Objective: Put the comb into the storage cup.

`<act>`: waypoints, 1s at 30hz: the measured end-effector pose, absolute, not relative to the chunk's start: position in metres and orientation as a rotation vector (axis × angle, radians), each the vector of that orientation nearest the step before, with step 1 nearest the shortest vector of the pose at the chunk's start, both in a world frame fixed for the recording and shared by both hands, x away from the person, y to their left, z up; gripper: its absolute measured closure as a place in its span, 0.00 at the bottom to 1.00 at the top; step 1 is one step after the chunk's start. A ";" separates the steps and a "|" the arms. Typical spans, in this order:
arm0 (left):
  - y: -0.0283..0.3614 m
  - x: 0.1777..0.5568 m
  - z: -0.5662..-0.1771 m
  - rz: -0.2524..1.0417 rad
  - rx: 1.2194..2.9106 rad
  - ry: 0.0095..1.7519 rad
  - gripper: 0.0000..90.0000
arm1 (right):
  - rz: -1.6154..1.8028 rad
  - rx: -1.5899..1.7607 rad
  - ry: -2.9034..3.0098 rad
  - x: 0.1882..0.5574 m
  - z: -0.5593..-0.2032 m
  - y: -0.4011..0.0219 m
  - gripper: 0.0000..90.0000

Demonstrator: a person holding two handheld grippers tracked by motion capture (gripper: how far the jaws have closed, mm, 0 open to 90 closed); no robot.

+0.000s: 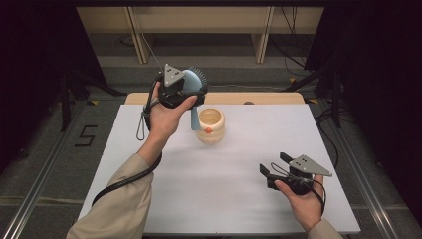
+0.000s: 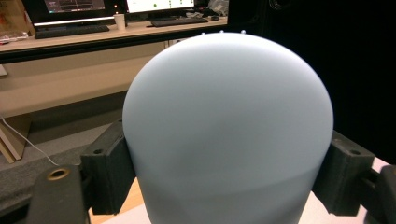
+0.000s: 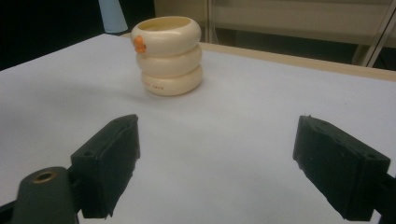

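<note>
Left gripper [image 1: 191, 94] clamps a pale blue brush [image 1: 193, 84] above the table's [image 1: 239, 199] far edge, beside the cream cup [image 1: 210, 125].
The high view shows bristles and a handle hanging at the cup; the left gripper view shows the brush's smooth back [image 2: 229, 130] between both jaws. Right gripper [image 3: 217, 168] rests open near the right front corner, facing the cup [image 3: 169, 55].
</note>
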State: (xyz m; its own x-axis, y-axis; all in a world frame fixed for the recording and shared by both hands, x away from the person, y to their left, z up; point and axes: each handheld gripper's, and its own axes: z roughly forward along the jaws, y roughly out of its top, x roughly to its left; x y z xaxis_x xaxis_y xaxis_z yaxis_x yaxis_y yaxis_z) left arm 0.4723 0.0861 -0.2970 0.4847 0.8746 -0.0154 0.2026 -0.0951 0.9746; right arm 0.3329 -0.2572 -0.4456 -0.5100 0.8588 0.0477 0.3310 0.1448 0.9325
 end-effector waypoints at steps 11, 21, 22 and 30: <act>0.082 0.474 -0.291 0.749 1.598 0.936 0.22 | 1.351 1.136 1.924 0.333 -0.446 -0.258 0.17; 0.078 0.478 -0.290 0.740 1.599 0.920 0.22 | 1.348 1.136 1.924 0.333 -0.446 -0.258 0.17; 0.077 0.478 -0.289 0.741 1.599 0.918 0.22 | 1.348 1.136 1.926 0.333 -0.446 -0.258 0.17; 0.075 0.481 -0.286 0.744 1.597 0.920 0.22 | 1.349 1.135 1.927 0.333 -0.446 -0.258 0.17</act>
